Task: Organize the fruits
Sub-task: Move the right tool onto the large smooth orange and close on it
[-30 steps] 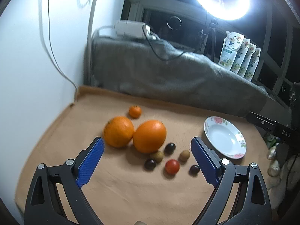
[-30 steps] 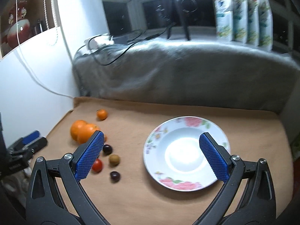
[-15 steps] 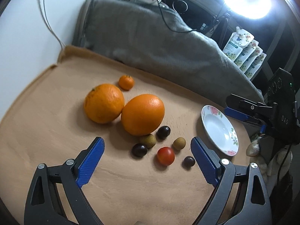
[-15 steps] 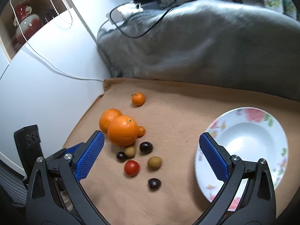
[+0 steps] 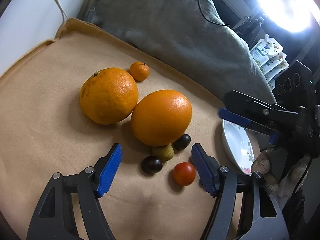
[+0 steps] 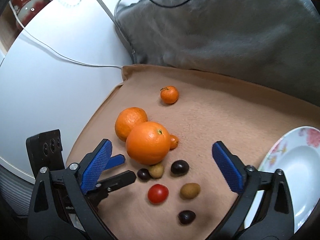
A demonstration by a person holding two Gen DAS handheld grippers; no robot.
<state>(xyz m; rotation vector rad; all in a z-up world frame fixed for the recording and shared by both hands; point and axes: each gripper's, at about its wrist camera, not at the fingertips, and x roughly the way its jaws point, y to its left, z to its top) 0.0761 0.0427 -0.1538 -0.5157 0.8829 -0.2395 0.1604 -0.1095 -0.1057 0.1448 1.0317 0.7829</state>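
Two large oranges are seen touching near the left edge of a tan cloth, small fruits clustered before them — a floral plate sits at its right edge. Both the left gripper and right gripper are held apart, gripping nothing, jaws just narrowed.

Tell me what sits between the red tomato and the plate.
In the right wrist view, one small brown fruit lies between the red tomato and the plate; otherwise bare cloth.

A home room rigged for filming: a rumpled grey blanket beside a tan fleece cloth, a bright ring light, white cables along a white wall.
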